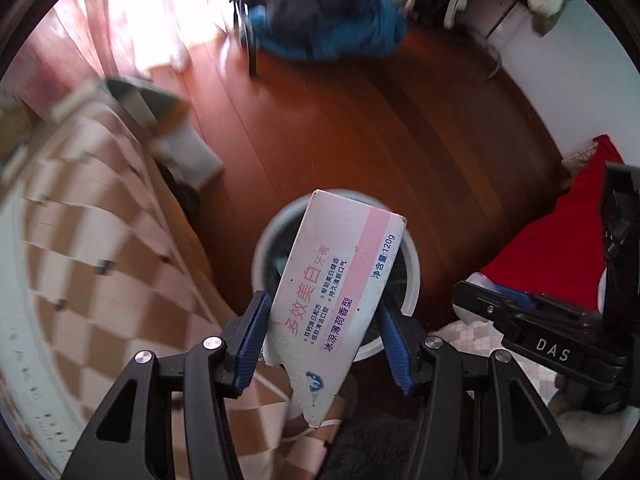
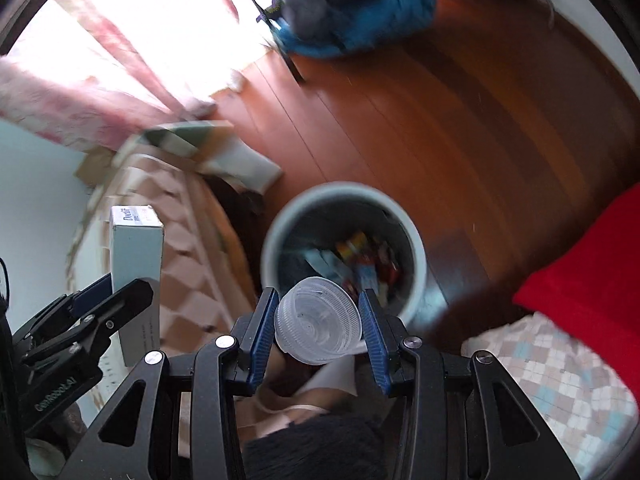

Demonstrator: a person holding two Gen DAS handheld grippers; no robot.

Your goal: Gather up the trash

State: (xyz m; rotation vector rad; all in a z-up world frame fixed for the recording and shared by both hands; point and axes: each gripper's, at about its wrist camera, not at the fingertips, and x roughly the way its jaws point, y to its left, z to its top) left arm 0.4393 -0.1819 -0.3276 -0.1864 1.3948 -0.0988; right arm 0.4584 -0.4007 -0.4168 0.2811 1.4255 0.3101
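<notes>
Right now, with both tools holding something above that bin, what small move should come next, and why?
Probably open the right tool and let the clear plastic cup drop. It hangs over the near rim of the white bin, which already holds trash. The left tool grips a toothpaste box above the same bin, so it could follow.

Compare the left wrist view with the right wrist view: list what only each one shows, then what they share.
Only the left wrist view shows the printed face of the toothpaste box, pinched in the left gripper, with its torn lower end.

Only the right wrist view shows the clear plastic cup pinched in the right gripper, and the trash already lying in the bin.

Both show the white trash bin on the wooden floor, the checkered cloth and the blue bundle.
</notes>
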